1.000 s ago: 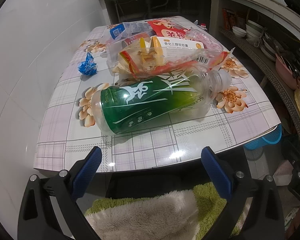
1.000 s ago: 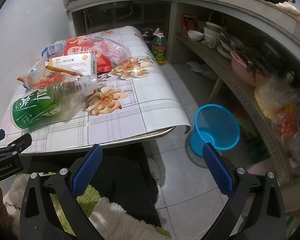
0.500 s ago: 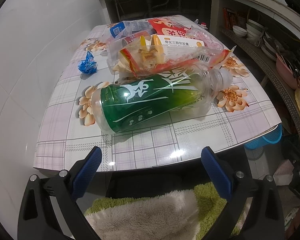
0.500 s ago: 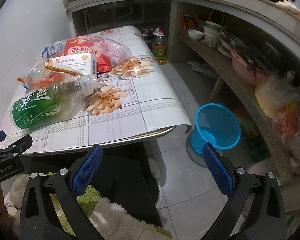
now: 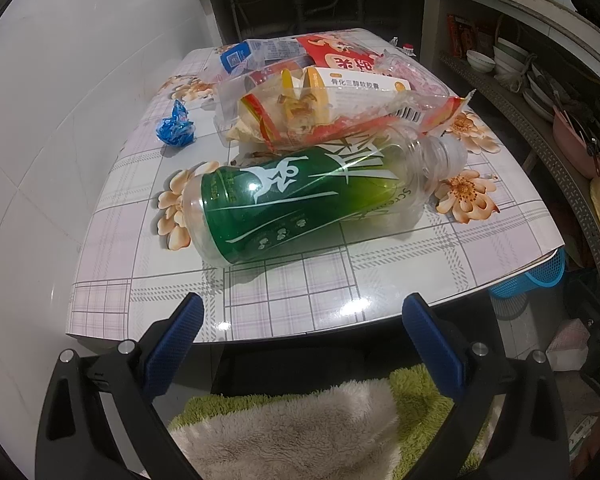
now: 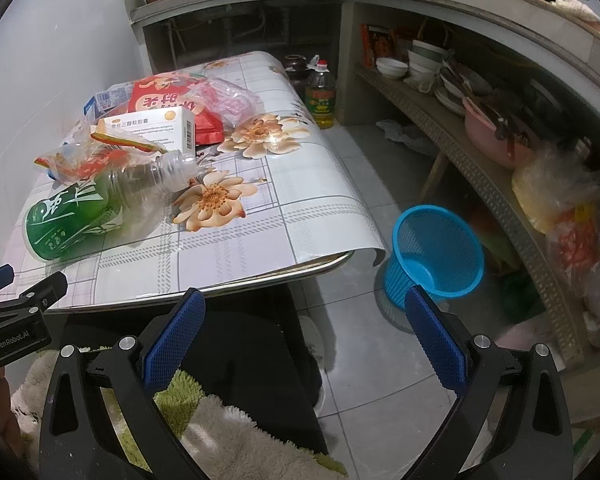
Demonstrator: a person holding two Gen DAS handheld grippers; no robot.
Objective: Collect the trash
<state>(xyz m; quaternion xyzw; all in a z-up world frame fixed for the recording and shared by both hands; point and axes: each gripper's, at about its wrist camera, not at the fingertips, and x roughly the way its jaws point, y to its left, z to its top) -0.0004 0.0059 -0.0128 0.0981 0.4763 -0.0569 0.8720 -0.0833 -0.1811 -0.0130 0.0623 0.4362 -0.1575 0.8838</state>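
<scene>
The left claw (image 5: 302,330) is held released just off the near edge of the desk (image 5: 284,300), its blue pads spread wide with nothing between them. The right claw (image 6: 305,326) is likewise held released and empty, below the desk's near right corner, above dark trousers and the tiled floor.

A clear plastic bottle (image 5: 304,204) with a green label is seen lying on its side nearest the near edge of the desk, its neck turned toward the right edge. Touching it on the far side, a crumpled clear snack wrapper (image 5: 340,116) with red and yellow print is piled, partly draped over the bottle. Behind the wrapper a white medicine box (image 5: 360,84) is set, and beyond that a red packet (image 5: 340,58) and a blue and white packet (image 5: 244,54) are laid toward the far edge. A clear plastic bag (image 6: 228,98) with pink print is seen against the red packet on its right. A small crumpled blue wrapper (image 5: 176,128) is left apart from the pile, near the left edge.

A blue mesh waste basket (image 6: 436,248) is stood on the floor just beyond the desk's near right corner, upright; no trash can be made out inside it. A bottle of cooking oil (image 6: 320,94) is stood on the floor past the far right corner.
</scene>
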